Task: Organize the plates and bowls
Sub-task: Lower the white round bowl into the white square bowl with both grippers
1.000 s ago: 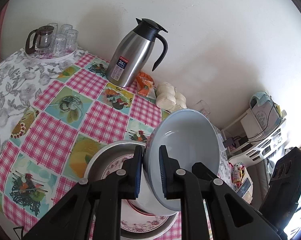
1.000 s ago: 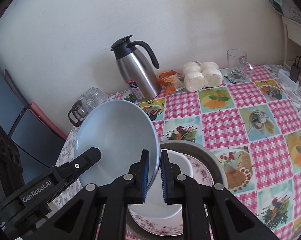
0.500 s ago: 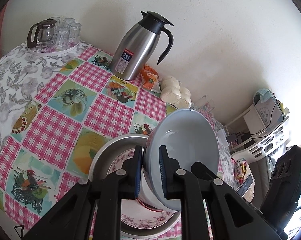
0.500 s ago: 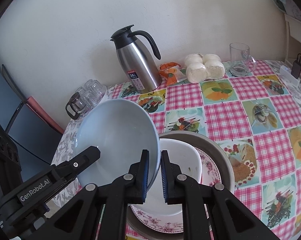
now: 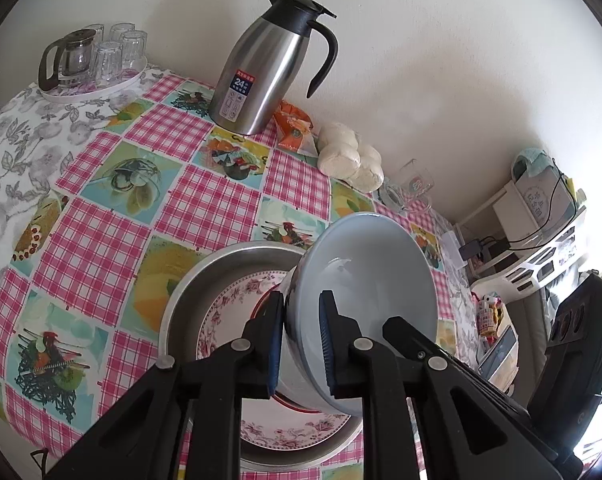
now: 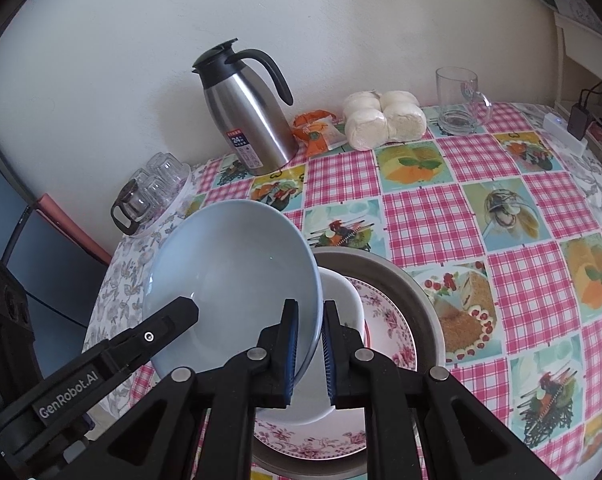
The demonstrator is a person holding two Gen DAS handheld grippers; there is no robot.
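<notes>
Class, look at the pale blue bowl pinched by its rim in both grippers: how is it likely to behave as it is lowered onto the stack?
The pale blue bowl looks glazed and rigid, so probably slippery and chip-prone. Held only by its rim in the left gripper and right gripper, and tilted, it may swing or slide. It could clink against the white bowl beneath.

Blue bowl (image 6: 237, 280) tilted, held over the metal basin (image 6: 421, 296), blocks the basin's 9 o'clock side in the right wrist view. Basin already filled: floral plate (image 6: 385, 316), white bowl (image 6: 341, 296) on it. Open tablecloth (image 6: 441, 216) from 12 to 4 o'clock of the basin, a clear way in. Far edge by the wall crowded: steel jug (image 6: 249, 120) at 11, orange packet (image 6: 317, 132), buns (image 6: 385, 120), glass mug (image 6: 459, 100) at 1. Glasses tray (image 5: 97, 60) at 10 o'clock in the left wrist view; free cloth between it and the basin.
</notes>
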